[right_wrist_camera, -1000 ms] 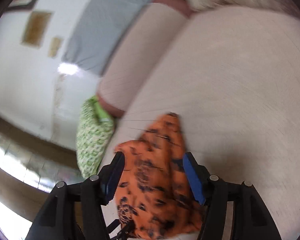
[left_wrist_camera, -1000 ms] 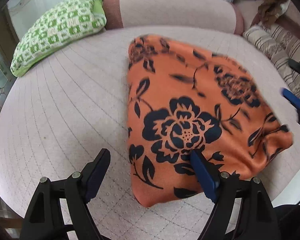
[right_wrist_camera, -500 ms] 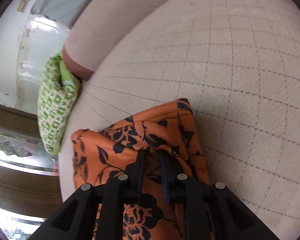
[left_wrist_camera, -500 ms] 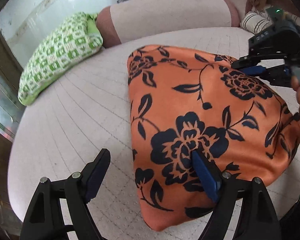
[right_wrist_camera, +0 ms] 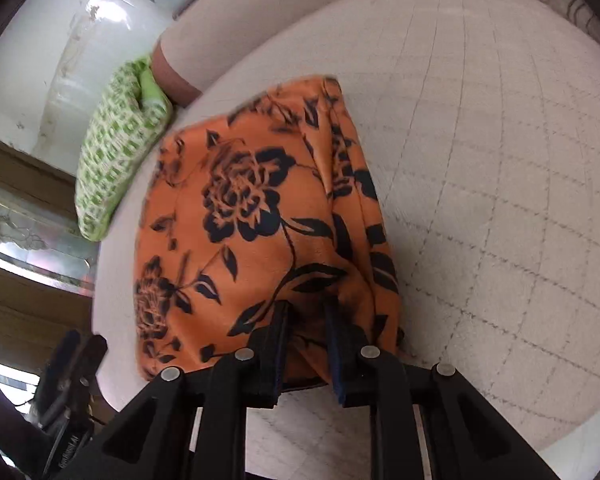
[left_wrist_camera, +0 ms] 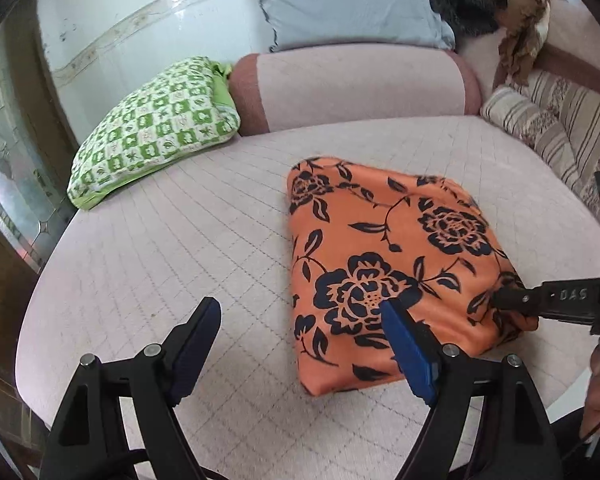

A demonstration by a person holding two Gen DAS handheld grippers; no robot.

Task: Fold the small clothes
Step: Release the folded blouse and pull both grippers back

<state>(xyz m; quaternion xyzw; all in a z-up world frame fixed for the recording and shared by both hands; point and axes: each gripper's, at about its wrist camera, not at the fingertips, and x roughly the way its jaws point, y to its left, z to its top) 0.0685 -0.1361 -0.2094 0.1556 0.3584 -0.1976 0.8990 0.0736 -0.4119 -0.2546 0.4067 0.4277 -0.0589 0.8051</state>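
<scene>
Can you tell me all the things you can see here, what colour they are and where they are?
orange cloth: one, orange with black flowers, on the bed
bed: one, pale pink, quilted
green pillow: one, green and white, far left
bolster: one, pink, at the back
grey pillow: one, behind the bolster
striped cushions: beige, at the right
left tool: black and blue, open, empty
right tool: black, pinching the cloth's near edge

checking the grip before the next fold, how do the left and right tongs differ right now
The left tongs stand wide open with nothing pinched, while the right tongs are shut on the orange cloth. The left tongs hang above the cloth's near edge with one pad over the bedcover; the right tongs grip the cloth's side corner. Both have black frames with blue pads and tilt downward.
</scene>
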